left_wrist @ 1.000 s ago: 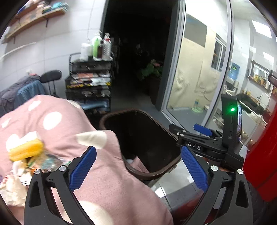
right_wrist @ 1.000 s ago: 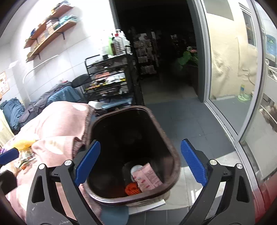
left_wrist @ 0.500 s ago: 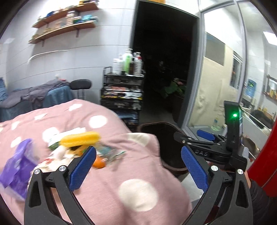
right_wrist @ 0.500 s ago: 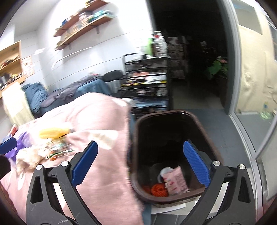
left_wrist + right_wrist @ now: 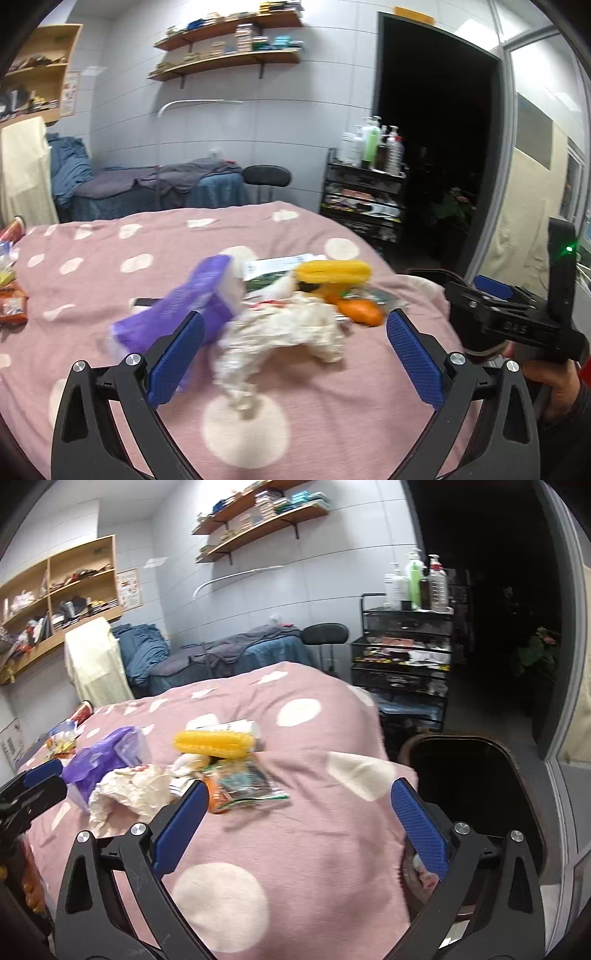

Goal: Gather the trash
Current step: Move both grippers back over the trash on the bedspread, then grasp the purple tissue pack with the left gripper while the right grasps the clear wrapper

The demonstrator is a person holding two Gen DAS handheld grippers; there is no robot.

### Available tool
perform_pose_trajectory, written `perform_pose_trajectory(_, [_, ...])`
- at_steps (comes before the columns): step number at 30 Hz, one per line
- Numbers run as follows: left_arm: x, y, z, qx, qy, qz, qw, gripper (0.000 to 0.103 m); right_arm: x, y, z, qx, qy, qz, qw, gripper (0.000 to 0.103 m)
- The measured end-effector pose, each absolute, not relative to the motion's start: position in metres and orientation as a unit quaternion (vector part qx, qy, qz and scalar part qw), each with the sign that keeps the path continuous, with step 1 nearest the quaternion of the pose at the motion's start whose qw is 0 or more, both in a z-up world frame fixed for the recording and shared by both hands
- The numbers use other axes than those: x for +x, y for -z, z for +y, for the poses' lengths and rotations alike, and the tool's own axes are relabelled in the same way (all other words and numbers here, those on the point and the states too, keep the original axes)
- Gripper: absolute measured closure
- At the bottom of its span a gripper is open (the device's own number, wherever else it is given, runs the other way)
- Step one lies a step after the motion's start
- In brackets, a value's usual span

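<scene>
I held my left gripper (image 5: 291, 352) and right gripper (image 5: 301, 829) level, both with jaws spread wide, gripping nothing.

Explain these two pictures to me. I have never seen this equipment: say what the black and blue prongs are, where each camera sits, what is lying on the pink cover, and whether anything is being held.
No robot here: a person carries a two-finger tool in each hand, each with a camera looking along its fingers. One picture comes from the left tool, the other from the right tool. Both are open and hold nothing. On the pink dotted cover lies trash: a yellow corn cob, a purple packet, crumpled white paper and a clear wrapper. Beside the cover stands a dark bin.
</scene>
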State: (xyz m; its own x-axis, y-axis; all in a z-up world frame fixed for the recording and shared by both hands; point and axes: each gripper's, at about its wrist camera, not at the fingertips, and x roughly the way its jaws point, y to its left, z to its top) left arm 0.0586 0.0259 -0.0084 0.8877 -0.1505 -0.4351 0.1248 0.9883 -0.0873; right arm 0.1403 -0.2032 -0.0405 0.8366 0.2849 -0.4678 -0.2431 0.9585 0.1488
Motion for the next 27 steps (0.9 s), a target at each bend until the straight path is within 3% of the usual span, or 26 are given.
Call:
perform_pose_trajectory(14, [0.094, 0.021, 0.089, 0.037, 0.021, 0.287, 0.957, 0.006, 0.159, 0.034, -0.151, -0.011, -0.191, 0.267, 0.944, 0.006])
perform_pose_trajectory(17, [0.109, 0.027, 0.099, 0.033, 0.033, 0.313, 0.948, 0.011, 0.165, 0.034, -0.145, -0.017, -0.195, 0.271, 0.942, 0.006])
perform_pose_trajectory(23, [0.128, 0.039, 0.109, 0.029, 0.05, 0.357, 0.932, 0.048, 0.175, 0.033, -0.135, -0.039, -0.202, 0.278, 0.938, 0.006])
perform_pose_trajectory(25, [0.129, 0.042, 0.109, 0.031, 0.054, 0.362, 0.93, 0.07, 0.181, 0.034, -0.133, -0.044, -0.204, 0.282, 0.936, 0.006])
perform_pose_trajectory(27, [0.125, 0.042, 0.112, 0.023, 0.058, 0.36, 0.931, 0.079, 0.187, 0.036, -0.131, -0.052, -0.202, 0.289, 0.934, 0.006])
